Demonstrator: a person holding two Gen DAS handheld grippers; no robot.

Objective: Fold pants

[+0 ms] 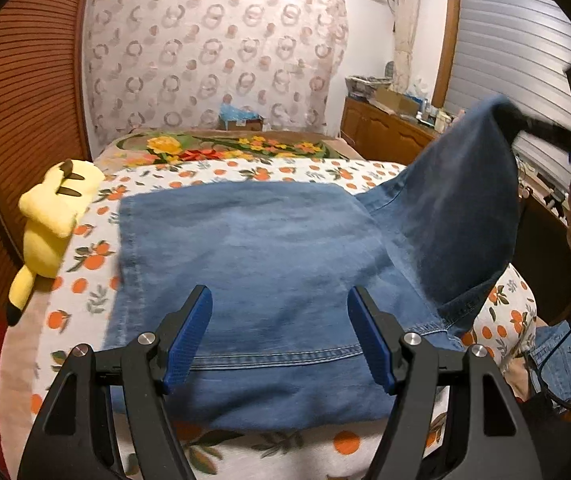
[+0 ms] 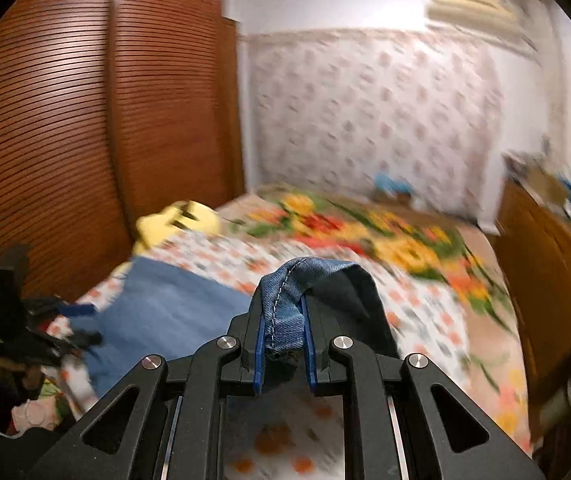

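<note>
Blue denim pants [image 1: 253, 248] lie partly folded on a bed with an orange-print sheet [image 1: 85, 264]. My left gripper [image 1: 279, 308] hovers open over the near edge of the denim, nothing between its blue pads. On the right, one leg end [image 1: 469, 200] is lifted high off the bed by my right gripper [image 1: 513, 120], blurred and dark there. In the right wrist view my right gripper [image 2: 283, 308] is shut on a stitched denim hem [image 2: 289, 312], and the rest of the pants [image 2: 165, 312] lie flat below at the left. The left gripper [image 2: 81, 322] shows at the left edge.
A yellow plush toy [image 1: 53, 216] lies at the bed's left edge beside a brown slatted wardrobe [image 1: 25, 100]. A flowered blanket [image 1: 225, 148] covers the far end. A wooden cabinet [image 1: 385, 132] with clutter stands right of the bed. More denim [image 1: 557, 356] hangs at the lower right.
</note>
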